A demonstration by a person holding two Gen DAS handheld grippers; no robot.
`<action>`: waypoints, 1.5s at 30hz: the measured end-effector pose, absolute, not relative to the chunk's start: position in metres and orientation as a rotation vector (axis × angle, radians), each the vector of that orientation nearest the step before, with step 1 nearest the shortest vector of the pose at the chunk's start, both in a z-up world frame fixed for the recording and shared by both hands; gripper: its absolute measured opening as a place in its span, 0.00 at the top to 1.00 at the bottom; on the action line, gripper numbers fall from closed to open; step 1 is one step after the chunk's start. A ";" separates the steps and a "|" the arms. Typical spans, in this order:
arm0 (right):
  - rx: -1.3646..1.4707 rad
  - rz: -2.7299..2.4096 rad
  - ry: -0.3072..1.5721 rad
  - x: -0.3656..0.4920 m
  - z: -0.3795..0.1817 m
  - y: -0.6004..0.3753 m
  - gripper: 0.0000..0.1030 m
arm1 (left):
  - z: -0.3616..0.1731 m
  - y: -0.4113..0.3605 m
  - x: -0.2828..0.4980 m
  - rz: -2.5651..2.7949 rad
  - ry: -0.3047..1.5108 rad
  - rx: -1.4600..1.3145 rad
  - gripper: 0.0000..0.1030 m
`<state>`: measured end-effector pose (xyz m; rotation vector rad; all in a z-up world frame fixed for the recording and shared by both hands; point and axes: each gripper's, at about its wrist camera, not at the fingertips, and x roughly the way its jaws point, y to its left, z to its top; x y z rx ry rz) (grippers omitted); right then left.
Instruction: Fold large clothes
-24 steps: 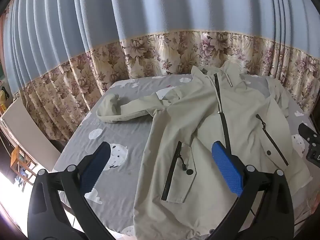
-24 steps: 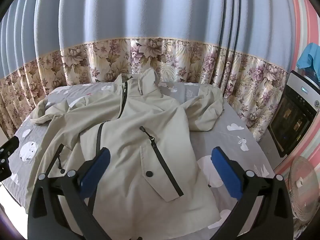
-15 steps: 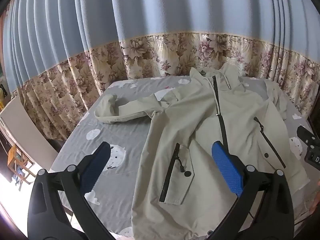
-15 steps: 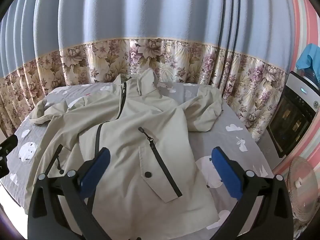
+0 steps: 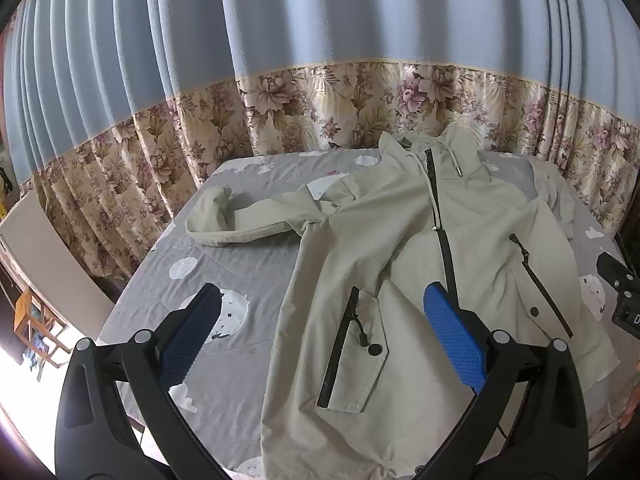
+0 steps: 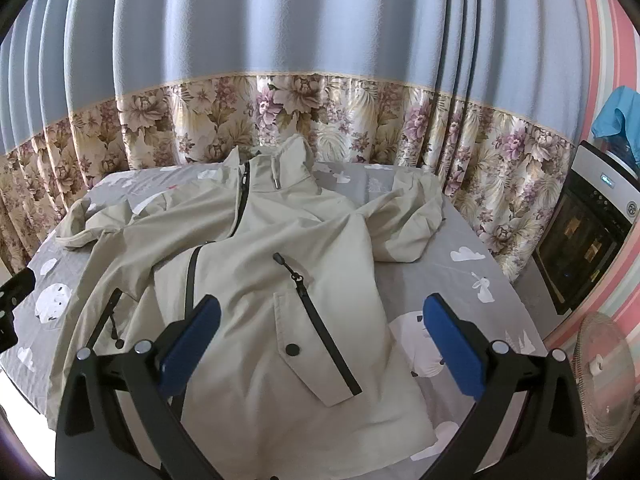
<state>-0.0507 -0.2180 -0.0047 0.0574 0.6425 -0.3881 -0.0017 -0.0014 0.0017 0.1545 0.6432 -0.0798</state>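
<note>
Since the earlier frames both views have drawn back slightly from the bed, so the beige jacket (image 5: 420, 248) sits a touch lower and smaller in view; the garment itself has not shifted.

Little writing can be read: at the right edge of the left wrist view a black device shows a fragment of white lettering starting with "D", too cropped to read further. Nothing legible shows on the jacket.

No containers are in view. The jacket lies front-up on the bed (image 5: 240, 264), which is covered by a grey sheet printed with white clouds and rabbits. Its collar points toward the floral curtain (image 5: 320, 112), the black centre zip (image 5: 442, 236) is done up, and a black zipped pocket sits on each side of the front. One sleeve (image 5: 244, 220) stretches out toward the bed's left edge with its cuff curled over; the other sleeve (image 6: 412, 220) lies bunched near the right edge. To the right of the bed stand a black-fronted appliance (image 6: 584, 240) and a fan (image 6: 600, 364).

Both tools point downward at a slant over the near hem. The left hand-held gripper (image 5: 320, 336) has its blue pads spread wide with nothing between them, one finger above the sheet, the other above the jacket front. The right hand-held gripper (image 6: 320, 340) is equally wide apart and empty, above the jacket's right half.
</note>
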 end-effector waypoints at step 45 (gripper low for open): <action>0.054 -0.373 0.654 0.004 0.012 -0.252 0.02 | -0.012 0.002 0.075 -0.079 0.707 0.138 0.03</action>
